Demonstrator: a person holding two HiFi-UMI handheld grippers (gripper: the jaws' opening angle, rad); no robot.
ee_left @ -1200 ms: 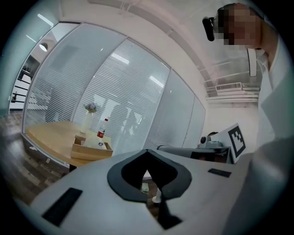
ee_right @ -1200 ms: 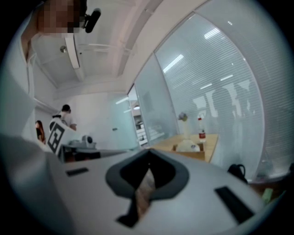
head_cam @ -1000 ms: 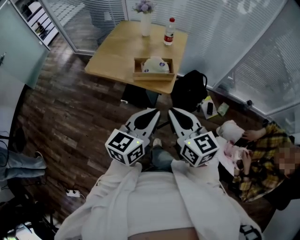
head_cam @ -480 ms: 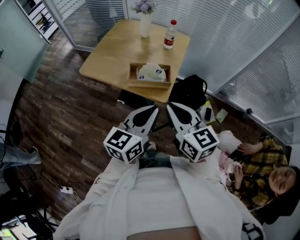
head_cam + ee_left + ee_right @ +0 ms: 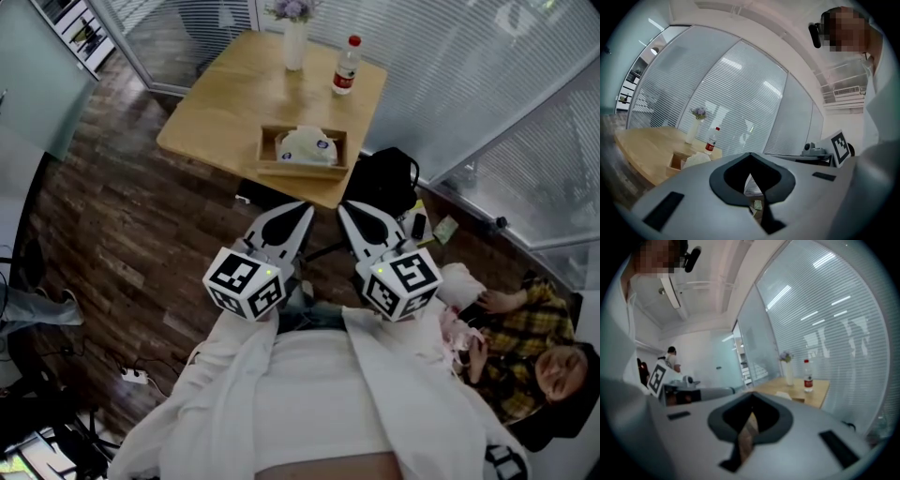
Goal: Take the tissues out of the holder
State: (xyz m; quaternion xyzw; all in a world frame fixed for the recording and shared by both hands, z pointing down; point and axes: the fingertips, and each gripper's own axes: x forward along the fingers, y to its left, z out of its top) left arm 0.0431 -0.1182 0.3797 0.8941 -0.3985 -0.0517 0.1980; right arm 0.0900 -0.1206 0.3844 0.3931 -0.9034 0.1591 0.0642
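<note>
Only the view has shifted slightly since a second ago: the left tongs (image 5: 302, 214) and right tongs (image 5: 348, 214), both closed and empty, hang well apart from the surface (image 5: 225, 103), where the tissues (image 5: 307, 145) lie in the wooden holder (image 5: 302, 170), so I judge nothing is done yet.

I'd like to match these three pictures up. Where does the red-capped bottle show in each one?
Head view: the bottle stands top centre, at the far edge of the wooden table.
Left gripper view: the bottle is left of centre, above the grey jaws.
Right gripper view: the bottle is right of centre, against the blinds.
Shared landmark: the white flower vase, just left of the bottle in every view.
</note>
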